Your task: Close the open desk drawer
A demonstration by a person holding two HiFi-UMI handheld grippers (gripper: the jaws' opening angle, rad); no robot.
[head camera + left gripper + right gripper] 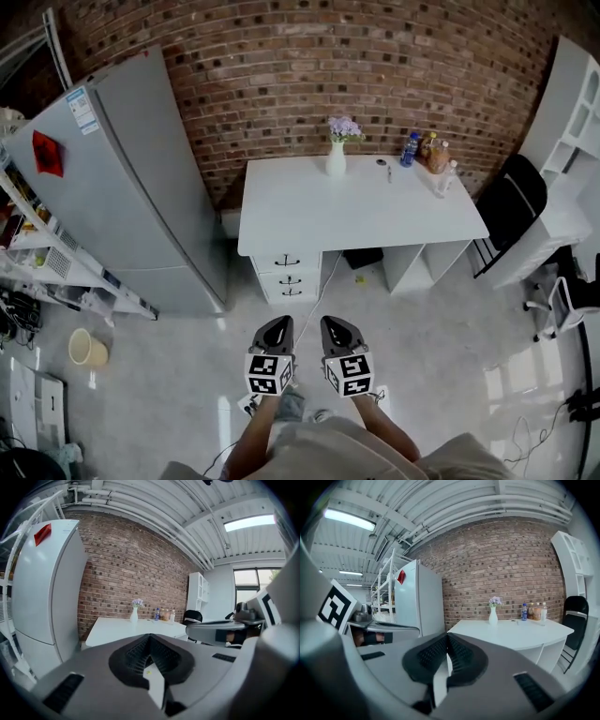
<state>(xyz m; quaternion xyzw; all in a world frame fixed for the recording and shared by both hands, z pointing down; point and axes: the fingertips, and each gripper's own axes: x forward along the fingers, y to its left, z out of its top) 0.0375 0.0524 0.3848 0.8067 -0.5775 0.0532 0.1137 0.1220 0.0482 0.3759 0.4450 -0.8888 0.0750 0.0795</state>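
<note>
A white desk (366, 211) stands against the brick wall, with a stack of three drawer fronts (289, 274) with dark handles under its left end. From here I cannot tell which drawer stands open. My left gripper (278, 324) and right gripper (334, 322) are held side by side above the floor, well short of the desk, both shut and empty. The left gripper view shows its jaws (150, 637) closed together, with the desk (126, 627) far ahead. In the right gripper view the jaws (447, 637) are also closed, the desk (520, 631) beyond them.
A grey fridge (131, 178) stands left of the desk, with a wire rack (37, 253) and a bucket (86, 349) further left. On the desk are a vase of flowers (337, 155) and bottles (427, 150). A black chair (511, 206) and white shelving (572, 112) stand at the right.
</note>
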